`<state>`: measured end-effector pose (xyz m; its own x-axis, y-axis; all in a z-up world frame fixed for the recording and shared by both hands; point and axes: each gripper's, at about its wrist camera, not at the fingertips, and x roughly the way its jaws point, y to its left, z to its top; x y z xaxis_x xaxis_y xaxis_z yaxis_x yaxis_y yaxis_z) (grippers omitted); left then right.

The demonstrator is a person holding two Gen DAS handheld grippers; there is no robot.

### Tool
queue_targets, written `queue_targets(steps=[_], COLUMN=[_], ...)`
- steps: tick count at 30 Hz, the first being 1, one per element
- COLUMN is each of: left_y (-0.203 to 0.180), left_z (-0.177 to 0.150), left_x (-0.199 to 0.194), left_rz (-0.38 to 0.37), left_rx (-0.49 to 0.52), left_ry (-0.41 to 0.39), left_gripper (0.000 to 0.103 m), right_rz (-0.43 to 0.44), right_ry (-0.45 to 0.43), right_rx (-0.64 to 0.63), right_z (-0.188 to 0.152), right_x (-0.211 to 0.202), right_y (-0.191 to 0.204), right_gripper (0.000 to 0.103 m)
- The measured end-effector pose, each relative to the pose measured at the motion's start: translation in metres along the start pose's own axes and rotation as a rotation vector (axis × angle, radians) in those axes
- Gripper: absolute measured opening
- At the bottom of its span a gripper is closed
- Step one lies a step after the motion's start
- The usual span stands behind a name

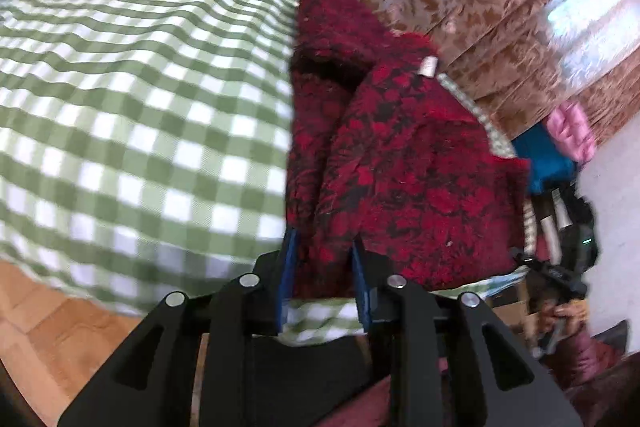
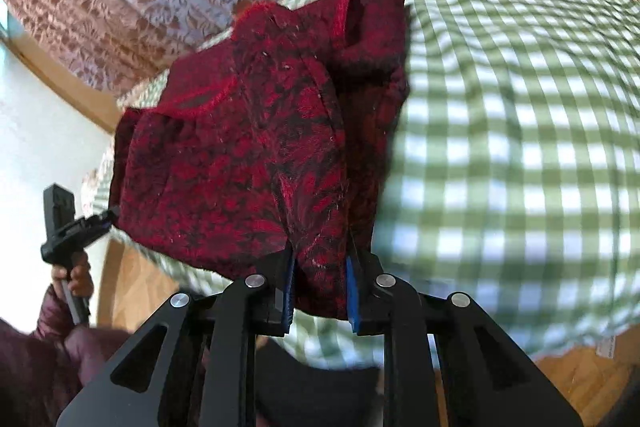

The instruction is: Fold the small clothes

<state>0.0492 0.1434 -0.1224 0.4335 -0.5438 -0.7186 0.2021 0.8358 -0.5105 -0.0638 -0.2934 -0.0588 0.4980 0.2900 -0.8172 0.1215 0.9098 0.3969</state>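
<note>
Both sets of jaws were clenched on the hem: left gripper (image 1: pixel 323 283) and right gripper (image 2: pixel 320 291) each pinched the red garment (image 1: pixel 404 163), which lay at 12 o'clock on the checked cloth (image 1: pixel 132 99). Risk: thick bunched knit slipping out, or uneven pull skewing the fold. Count: one garment, two grippers.

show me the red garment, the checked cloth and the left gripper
red garment (image 1: pixel 420 163): left wrist view, on its patterned front.
checked cloth (image 1: pixel 140 87): left wrist view, on a bare green and white stretch.
left gripper (image 1: pixel 324 267): left wrist view, midway between its fingertips.
</note>
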Motion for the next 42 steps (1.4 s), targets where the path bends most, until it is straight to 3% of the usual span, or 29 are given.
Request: queue_targets(steps=[2,5,7,13,17,20,22,23,24,25,29,33,37,40,42], left_y=[-0.011,-0.031,-0.048,-0.088,-0.108,-0.105,-0.103,-0.104,-0.103,-0.103,-0.098,-0.078,-0.075,-0.080,-0.085], left_z=[0.003,0.017,0.029,0.068,0.083,0.090,0.091,0.090,0.088,0.085,0.084,0.092,0.099,0.115,0.132], left_x=[-0.007,-0.021,-0.028,-0.005,0.014,0.025,0.030,0.032,0.032,0.029,0.011,-0.026,-0.052,-0.054,-0.044], left_rz=[0.078,0.144,0.176,0.232,0.249,0.254,0.241,0.233,0.225,0.220,0.189,0.042,-0.031,-0.006,0.061], left_rx=[0.065,0.172,0.265,0.488,0.610,0.608,0.607,0.613,0.621,0.635,0.595,0.431,0.365,0.360,0.365], left_ry=[-0.037,-0.127,-0.188,-0.223,-0.206,-0.174,-0.157,-0.148,-0.141,-0.148,-0.194,-0.241,-0.305,-0.329,-0.334], left_gripper=[0.038,0.055,0.058,0.057,0.057,0.056,0.037,0.029,0.018,0.016,0.013,0.013,0.013,0.013,0.013], right_rz=[-0.013,-0.047,-0.080,-0.216,-0.275,-0.377,-0.391,-0.405,-0.432,-0.443,-0.434,-0.344,-0.275,-0.261,-0.267], right_ry=[0.007,-0.031,-0.098,-0.216,-0.217,-0.188,-0.174,-0.165,-0.152,-0.147,-0.160,-0.211,-0.303,-0.363,-0.386], right_rx=[-0.011,-0.025,-0.074,-0.282,-0.408,-0.477,-0.487,-0.495,-0.517,-0.526,-0.495,-0.384,-0.334,-0.338,-0.341], right_z=[-0.004,0.005,0.015,0.045,0.061,0.070,0.074,0.075,0.075,0.075,0.072,0.072,0.081,0.098,0.112], right_x=[-0.001,-0.005,-0.013,-0.012,0.006,0.030,0.038,0.041,0.044,0.044,0.028,-0.004,-0.039,-0.052,-0.051], right_y=[0.001,0.008,0.021,0.066,0.087,0.096,0.095,0.096,0.096,0.096,0.089,0.080,0.086,0.095,0.098], right_gripper=[0.019,0.031,0.054,0.055,0.055,0.055,0.051,0.045,0.028,0.022,0.016,0.014,0.014,0.014,0.014])
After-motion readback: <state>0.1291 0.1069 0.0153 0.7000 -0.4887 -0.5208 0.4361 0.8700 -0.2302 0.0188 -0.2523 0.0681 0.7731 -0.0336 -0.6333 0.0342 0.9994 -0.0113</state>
